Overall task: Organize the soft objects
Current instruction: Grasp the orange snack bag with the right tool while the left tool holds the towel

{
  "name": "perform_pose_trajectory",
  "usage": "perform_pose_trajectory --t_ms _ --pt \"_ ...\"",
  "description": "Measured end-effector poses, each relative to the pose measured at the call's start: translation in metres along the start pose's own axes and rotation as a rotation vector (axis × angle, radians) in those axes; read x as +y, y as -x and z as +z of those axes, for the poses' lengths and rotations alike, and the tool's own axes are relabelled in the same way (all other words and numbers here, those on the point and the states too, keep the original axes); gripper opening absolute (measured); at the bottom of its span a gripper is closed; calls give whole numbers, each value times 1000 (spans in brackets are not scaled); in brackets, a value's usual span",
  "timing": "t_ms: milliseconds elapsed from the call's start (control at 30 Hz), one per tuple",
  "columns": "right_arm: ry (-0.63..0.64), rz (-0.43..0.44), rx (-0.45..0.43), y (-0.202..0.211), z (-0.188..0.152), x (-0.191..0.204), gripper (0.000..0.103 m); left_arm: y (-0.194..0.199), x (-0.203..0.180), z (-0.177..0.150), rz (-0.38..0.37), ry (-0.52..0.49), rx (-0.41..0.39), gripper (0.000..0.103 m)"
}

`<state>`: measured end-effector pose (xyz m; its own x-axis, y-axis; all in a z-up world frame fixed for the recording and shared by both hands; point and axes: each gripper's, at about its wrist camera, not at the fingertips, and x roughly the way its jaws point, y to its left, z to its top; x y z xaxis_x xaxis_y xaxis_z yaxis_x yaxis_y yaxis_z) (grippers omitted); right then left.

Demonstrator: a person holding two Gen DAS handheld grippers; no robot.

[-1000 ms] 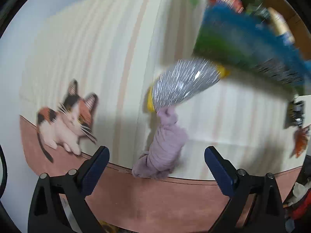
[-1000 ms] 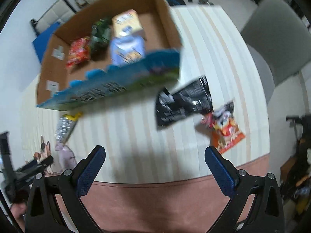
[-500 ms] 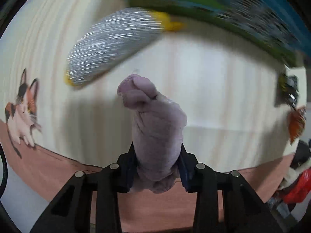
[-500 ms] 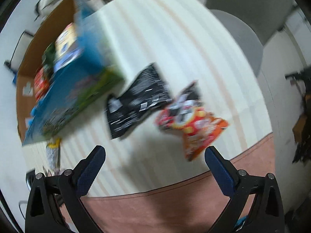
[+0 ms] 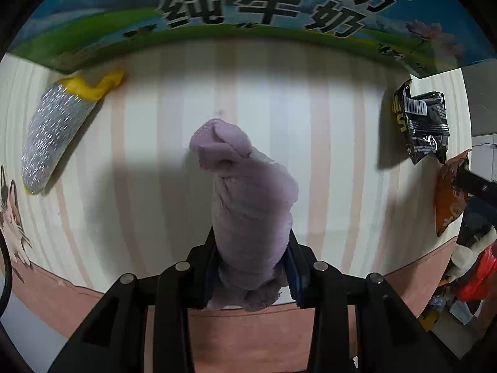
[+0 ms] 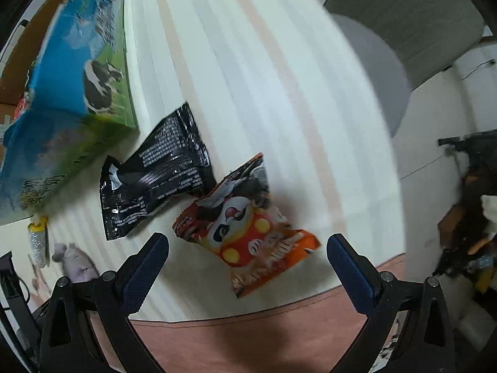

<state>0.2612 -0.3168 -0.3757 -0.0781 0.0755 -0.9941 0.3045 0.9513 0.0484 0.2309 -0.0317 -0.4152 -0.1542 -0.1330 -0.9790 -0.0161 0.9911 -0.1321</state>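
My left gripper is shut on a rolled lilac cloth that sticks up and forward between the fingers, over the striped tablecloth. The cloth also shows small in the right wrist view. A silver glittery pouch with a yellow end lies to the left. My right gripper is open and empty, hovering over an orange snack bag. A black snack bag lies just beyond it.
A blue and green milk carton box stands close ahead of the left gripper; it also shows in the right wrist view. A grey chair stands beyond the table's right edge. Clutter lies on the floor at right.
My left gripper closed on the lilac cloth and moved with it toward the milk box. My right gripper swung right and came down over the orange and black snack bags.
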Motion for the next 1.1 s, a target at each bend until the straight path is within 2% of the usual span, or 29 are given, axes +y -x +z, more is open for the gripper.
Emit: perform_pose_trajectory --t_ms 67,133,167,267,300,367,467,567,600,667,733,833,933,1100 --pt "49 -8 0 -8 1 1 98 1 -3 6 4 -4 -2 34" --pt "51 -13 26 -16 0 1 73 1 -9 7 6 -11 -1 34" --pt "37 6 49 -19 -1 0 71 4 -11 13 5 -13 0 34" --pt "-37 156 96 -18 -5 -7 72 5 -10 11 6 -14 2 34" --pt "-42 182 94 -14 -5 -8 75 5 -9 10 7 -17 2 34" --pt "-6 157 59 -3 -6 -8 85 1 -6 8 12 -20 0 34" --pt "57 64 27 1 -4 -6 87 -1 -13 13 19 -24 -1 34" --pt "18 108 54 -13 1 -10 86 6 -16 15 21 -21 -3 34" --pt "2 121 58 -18 4 -15 84 5 -14 16 20 -19 -4 34" --pt "-29 119 46 -26 3 -19 61 4 -18 17 19 -16 -6 34" --pt "-58 128 38 -28 1 -24 55 9 -15 14 11 -13 -9 33" --pt "-49 141 23 -16 -8 -25 53 29 -14 4 -13 -9 -42 33" --pt "7 182 -23 18 -25 -10 52 67 -14 -7 -63 -14 -96 33" --pt "136 276 -105 93 -43 33 52 155 -8 -11 -144 -11 -230 33"
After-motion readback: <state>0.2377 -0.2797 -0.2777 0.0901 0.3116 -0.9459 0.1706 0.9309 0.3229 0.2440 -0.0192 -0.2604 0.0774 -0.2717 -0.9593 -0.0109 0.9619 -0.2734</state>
